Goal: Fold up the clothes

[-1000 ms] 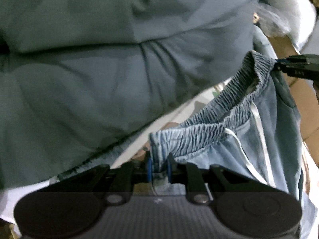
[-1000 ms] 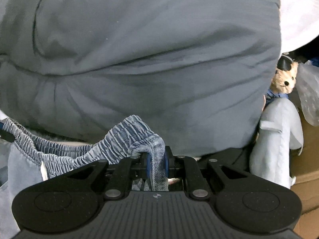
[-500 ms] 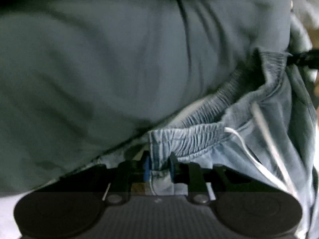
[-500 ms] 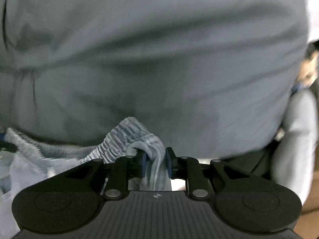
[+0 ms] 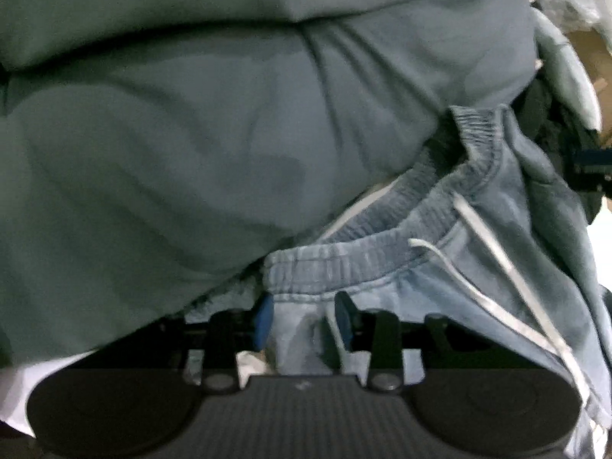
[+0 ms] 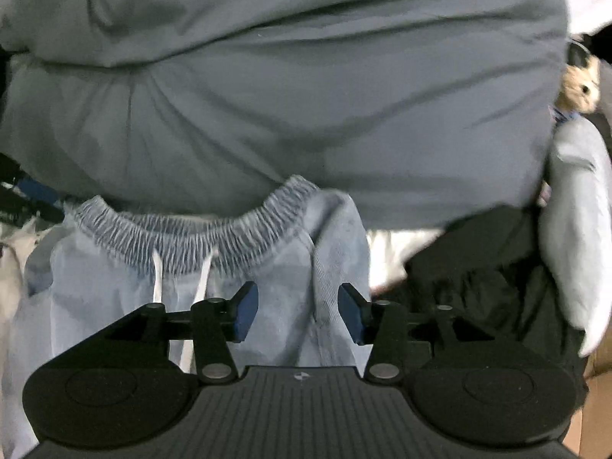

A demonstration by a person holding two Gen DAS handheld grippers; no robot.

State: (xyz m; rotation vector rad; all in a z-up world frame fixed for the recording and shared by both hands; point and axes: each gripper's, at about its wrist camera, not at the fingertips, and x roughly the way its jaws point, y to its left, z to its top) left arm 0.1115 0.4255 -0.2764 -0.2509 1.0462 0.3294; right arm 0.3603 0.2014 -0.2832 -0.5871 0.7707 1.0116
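Note:
Pale blue shorts with a gathered elastic waistband and white drawstring hang and spread below a big grey cloth mass. My left gripper has its jaws opening; a fold of the shorts just under the waistband still hangs between the blue pads, loosely. My right gripper has its jaws opening wide, with the shorts' cloth lying beyond and beneath the gap, free of the pads. Each gripper shows at the edge of the other's view: the right gripper and the left gripper.
A bulky grey-green cloth fills the upper part of both views, close over the shorts. A small teddy bear, a pale blue plush toy and dark cloth sit at the right. Brown cardboard stands behind.
Both pairs of jaws have spread from a tight pinch on the waistband. The waistband has slipped out of the right jaws and slumped down. Both hands have sunk lower.

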